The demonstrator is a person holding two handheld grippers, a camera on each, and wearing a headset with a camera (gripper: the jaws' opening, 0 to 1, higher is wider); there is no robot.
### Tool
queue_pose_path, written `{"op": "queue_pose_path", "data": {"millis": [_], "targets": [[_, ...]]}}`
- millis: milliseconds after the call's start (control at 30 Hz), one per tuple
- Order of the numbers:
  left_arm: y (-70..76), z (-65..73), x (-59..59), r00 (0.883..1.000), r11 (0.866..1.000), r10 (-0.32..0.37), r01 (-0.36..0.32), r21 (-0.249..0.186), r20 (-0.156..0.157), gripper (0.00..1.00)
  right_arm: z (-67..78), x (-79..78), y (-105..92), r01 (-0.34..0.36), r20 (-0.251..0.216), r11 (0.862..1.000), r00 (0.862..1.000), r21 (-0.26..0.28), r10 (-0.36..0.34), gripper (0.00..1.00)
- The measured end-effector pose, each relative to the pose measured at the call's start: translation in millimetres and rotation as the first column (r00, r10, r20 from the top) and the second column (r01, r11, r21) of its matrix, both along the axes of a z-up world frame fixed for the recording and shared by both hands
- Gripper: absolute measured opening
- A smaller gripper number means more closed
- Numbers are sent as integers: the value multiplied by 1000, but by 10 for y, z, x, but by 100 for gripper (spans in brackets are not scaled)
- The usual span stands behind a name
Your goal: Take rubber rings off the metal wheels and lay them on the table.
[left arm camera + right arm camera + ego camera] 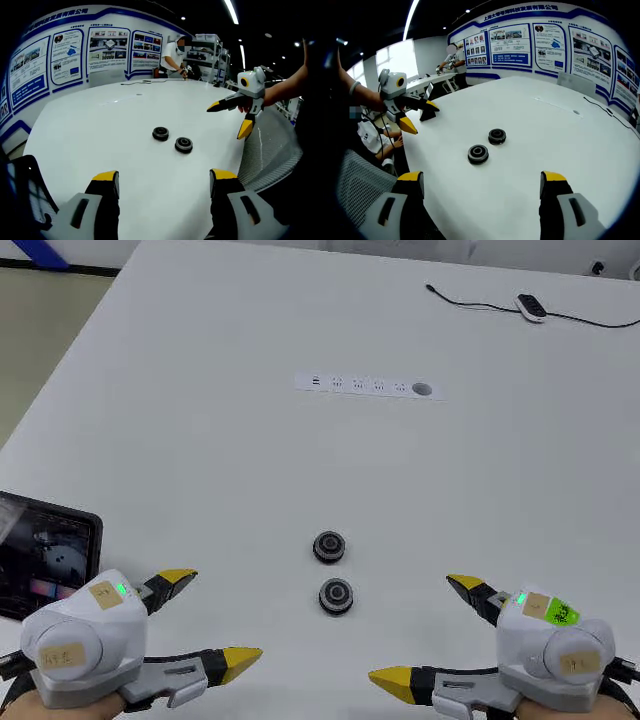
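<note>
We've got the left hand-held gripper down at 7 o'clock in the head view and the right hand-held gripper at 5 o'clock. Both are spread wide and holding nothing. Out between them on the white bench sits the near wheel, with the far wheel just beside it at 12 o'clock, both dark around the rim. A tablet lies at 9 o'clock, and a power strip is well out at 12.
</note>
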State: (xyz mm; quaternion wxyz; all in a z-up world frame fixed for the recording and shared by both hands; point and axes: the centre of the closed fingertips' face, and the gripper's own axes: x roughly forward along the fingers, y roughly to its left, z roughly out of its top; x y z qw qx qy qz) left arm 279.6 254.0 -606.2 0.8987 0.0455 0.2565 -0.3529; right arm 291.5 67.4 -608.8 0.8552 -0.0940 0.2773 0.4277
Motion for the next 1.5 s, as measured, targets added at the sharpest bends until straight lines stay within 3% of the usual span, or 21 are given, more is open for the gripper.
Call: {"op": "queue_pose_path", "data": {"millis": [500, 900, 1500], "targets": [[-110, -11, 29, 999, 999, -38, 38, 15, -6, 70, -54, -57, 107, -5, -56, 1000, 998, 23, 6, 93], [-247, 5, 72, 996, 995, -90, 90, 35, -1, 63, -79, -39, 157, 34, -111, 997, 993, 64, -27, 87], [-457, -18, 184, 984, 981, -176, 175, 78, 7, 51, -124, 7, 307, 94, -209, 985, 976, 141, -63, 80]]}}
